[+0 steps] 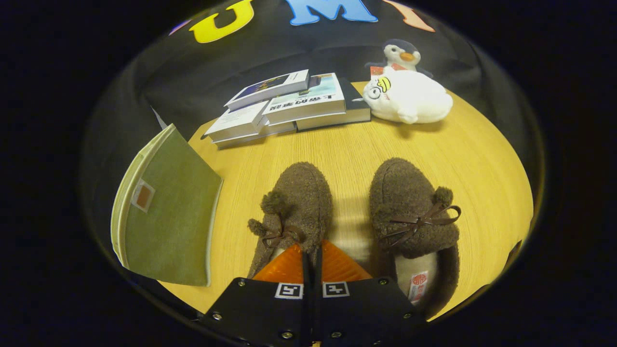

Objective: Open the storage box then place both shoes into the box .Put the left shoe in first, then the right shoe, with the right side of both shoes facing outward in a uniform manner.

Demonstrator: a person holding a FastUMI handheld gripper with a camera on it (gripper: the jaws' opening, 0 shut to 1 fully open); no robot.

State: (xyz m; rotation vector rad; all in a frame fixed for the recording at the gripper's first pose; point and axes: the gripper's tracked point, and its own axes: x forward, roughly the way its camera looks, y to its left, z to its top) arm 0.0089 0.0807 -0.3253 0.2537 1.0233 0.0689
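Two brown fluffy shoes stand side by side on the wooden table point(347, 144), toes pointing away from me. The left shoe point(301, 197) lies directly at my gripper point(312, 260). Its orange fingers point(284, 267) are pressed nearly together, pinching the inner rim of that shoe's opening. The right shoe point(409, 207) sits just right of the fingers, its cream lining and a label showing. The green storage box point(168, 226) stands to the left of the shoes at the table's edge. It shows a broad green panel with a cream rim and an orange tag. Its inside is hidden.
Beyond the shoes lies a spread of several books point(289, 106) at the back of the table. A white plush toy point(407, 99) and a penguin plush point(402, 54) sit at the back right. Bare wood lies between the shoes and the books.
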